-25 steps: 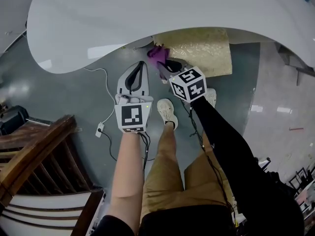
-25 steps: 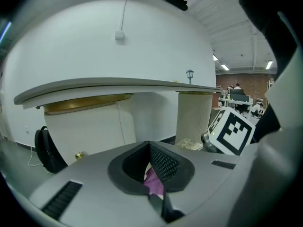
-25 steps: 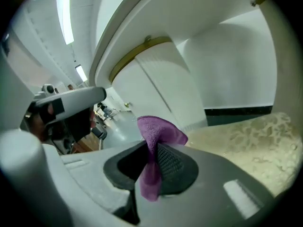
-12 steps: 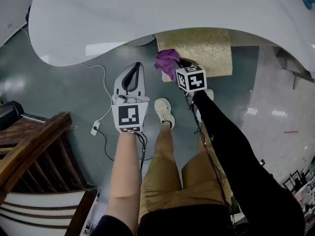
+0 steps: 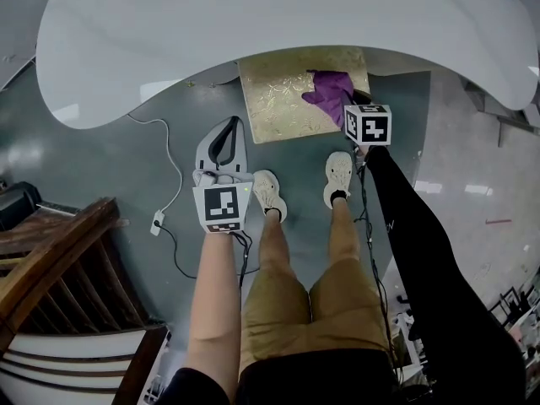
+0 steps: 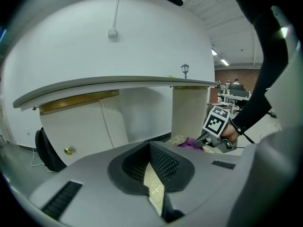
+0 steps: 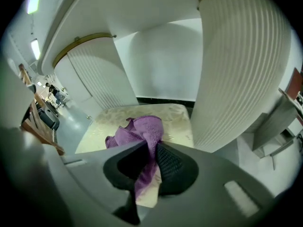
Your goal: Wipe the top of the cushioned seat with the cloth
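The cushioned seat is a gold patterned square half under the white table. A purple cloth lies bunched on the seat's right part, and my right gripper is shut on it just above the cushion. In the right gripper view the cloth runs from the seat down between the jaws of the right gripper. My left gripper hangs over the grey floor left of the seat, shut and holding nothing. In the left gripper view, past the left gripper, I see the seat and the cloth.
The white curved tabletop overhangs the seat's far side. Its fluted pedestal stands right of the seat. A wooden chair is at the lower left. A cable with a plug lies on the floor. The person's shoes stand before the seat.
The right gripper carried the cloth rightward onto the seat's right part. The person stepped forward, both shoes now side by side. The left gripper stayed shut in about the same place.
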Demonstrator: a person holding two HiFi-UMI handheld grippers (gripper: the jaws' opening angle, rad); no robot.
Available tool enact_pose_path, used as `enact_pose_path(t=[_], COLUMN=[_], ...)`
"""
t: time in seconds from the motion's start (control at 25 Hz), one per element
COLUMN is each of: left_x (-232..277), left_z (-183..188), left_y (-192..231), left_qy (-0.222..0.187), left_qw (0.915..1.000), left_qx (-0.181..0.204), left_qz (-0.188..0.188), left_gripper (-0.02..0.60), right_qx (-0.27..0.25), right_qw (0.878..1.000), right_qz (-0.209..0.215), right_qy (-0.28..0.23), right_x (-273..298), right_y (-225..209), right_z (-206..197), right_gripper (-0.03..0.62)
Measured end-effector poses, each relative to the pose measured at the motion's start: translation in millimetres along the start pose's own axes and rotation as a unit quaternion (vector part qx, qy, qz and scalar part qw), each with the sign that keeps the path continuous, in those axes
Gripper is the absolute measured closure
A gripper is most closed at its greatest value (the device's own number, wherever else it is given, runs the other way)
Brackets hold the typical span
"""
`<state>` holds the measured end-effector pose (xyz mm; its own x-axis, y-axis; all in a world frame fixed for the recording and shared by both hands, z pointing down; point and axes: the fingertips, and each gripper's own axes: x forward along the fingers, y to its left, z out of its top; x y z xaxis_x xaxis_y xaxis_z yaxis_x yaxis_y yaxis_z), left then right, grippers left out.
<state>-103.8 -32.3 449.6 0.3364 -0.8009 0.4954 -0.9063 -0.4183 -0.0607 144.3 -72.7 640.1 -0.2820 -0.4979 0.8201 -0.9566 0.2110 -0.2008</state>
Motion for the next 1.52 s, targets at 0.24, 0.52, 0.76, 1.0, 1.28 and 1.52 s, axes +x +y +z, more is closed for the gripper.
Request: enact_pose_path(t=[0.24,0.52,0.76,1.0,1.28,1.52], left_x=[21.8,36.4,35.5,19.9,-7.2,-33.2], left_z=[16.1,27.7,29.9,25.7,17.4,0.5], left_y=[-41.4,-65.2,-65.0,-37.7,0.7,38.2], left_qy=[-0.010,-0.017,-0.019,-0.024,-0.034,-0.030], left_qw=[0.9999,0.9997,0.9997,0.9996,0.9987,0.9982], left_qx=[0.004,0.000,0.000,-0.011,-0.030,-0.036], left_qz=[-0.012,-0.019,-0.017,0.002,0.023,0.037], left_gripper=[0.577,0.577,0.577,0.577,0.577,0.577], right_qx=[0.003,-0.018,-0.010,-0.023,-0.033,0.010], right_qw=[0.999,0.987,0.991,0.996,0.992,0.945], right_qz=[-0.047,-0.160,-0.132,-0.056,0.105,0.326], right_qy=[0.008,0.002,-0.027,-0.064,-0.065,-0.038], right_x=[-17.3,-44.5,-53.3,-51.0,-34.7,-35.2], right_y=[-84.6,-149.9,-135.0,-51.0,122.9,275.5], right_z=[-5.5,-5.1,1.2,17.1,17.0,10.1], right_gripper=[0.542,0.542,0.542,0.542,0.542,0.542])
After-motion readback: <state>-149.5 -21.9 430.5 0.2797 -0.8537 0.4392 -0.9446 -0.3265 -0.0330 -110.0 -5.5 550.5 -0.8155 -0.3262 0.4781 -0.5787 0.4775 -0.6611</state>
